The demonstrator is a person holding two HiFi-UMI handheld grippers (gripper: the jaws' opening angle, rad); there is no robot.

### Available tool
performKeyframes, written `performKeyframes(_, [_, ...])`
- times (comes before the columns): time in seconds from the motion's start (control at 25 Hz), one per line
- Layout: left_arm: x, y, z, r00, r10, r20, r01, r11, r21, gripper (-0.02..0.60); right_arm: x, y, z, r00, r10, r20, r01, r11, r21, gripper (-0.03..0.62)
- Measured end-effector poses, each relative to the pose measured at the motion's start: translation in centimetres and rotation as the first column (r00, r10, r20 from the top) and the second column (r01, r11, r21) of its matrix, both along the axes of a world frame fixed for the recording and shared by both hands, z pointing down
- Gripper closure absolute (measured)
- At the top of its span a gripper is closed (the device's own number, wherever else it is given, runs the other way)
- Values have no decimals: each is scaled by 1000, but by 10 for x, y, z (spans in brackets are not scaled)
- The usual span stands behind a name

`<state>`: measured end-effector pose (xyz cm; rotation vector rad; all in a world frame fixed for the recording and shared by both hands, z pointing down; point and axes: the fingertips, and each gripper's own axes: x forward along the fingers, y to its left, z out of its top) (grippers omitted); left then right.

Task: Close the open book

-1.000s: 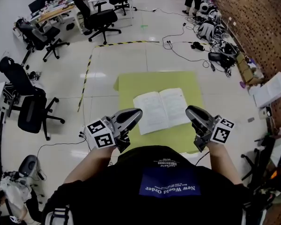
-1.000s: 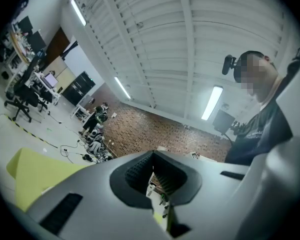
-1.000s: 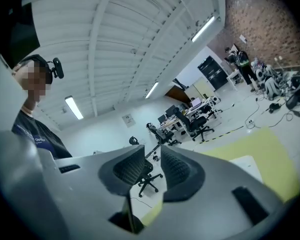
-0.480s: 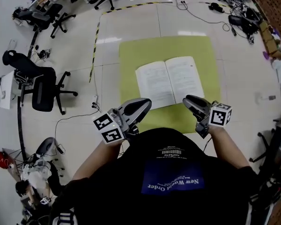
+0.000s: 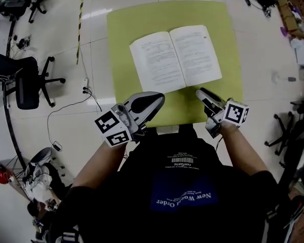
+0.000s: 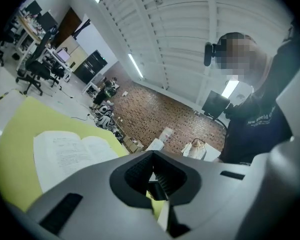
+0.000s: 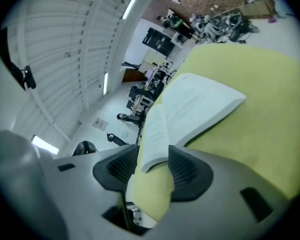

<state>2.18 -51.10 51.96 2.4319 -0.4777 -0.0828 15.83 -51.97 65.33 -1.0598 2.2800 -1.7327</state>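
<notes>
Evidently light and floppy, the open book wants lifting by its right page edge; right tongs have just been opening, empty, left tongs pressed together.

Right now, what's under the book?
The open book lies flat on a green surface, which shows on every side of it. The patch beneath the pages is covered, so anything lying there cannot be seen.
</notes>
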Motion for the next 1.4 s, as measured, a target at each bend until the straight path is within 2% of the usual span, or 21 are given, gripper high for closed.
performKeyframes(0.2, [4,16,20,999,37,-20,-38,999,-36,575,10,-14,31,983,180,42,-177,981,-75,376])
performKeyframes(0.32, [1,23,28,999,39,-22,-40,998,-48,575,14,-24,42,967,252,43,-246,963,-112,355])
performKeyframes(0.44, [-3,27,35,999,33,-33,-35,997,-64,575,16,-39,44,943,318,98,-304,943,-132,349])
performKeyframes(0.64, [-5,35,41,998,30,-47,-34,996,-85,575,26,-60,44,888,425,177,-410,905,-115,349])
performKeyframes(0.88, [-13,34,41,999,16,-50,-21,996,-88,575,41,-73,41,812,510,283,-509,857,-84,350])
performKeyframes(0.92, [-16,34,42,999,14,-49,-18,996,-89,575,43,-75,42,806,520,284,-522,850,-74,373])
performKeyframes(1.0, [-20,34,42,999,9,-49,-13,996,-90,575,43,-76,40,812,521,262,-532,846,-31,513])
performKeyframes(1.2, [-21,35,39,999,-8,-50,3,995,-97,575,30,-82,9,896,409,171,-435,887,156,534])
performKeyframes(1.32, [-22,35,39,998,-16,-52,11,995,-102,575,19,-81,-3,939,339,64,-344,908,239,534])
performKeyframes(1.4, [-20,34,40,998,-19,-54,13,995,-102,575,14,-80,-7,955,297,-16,-281,916,288,534])
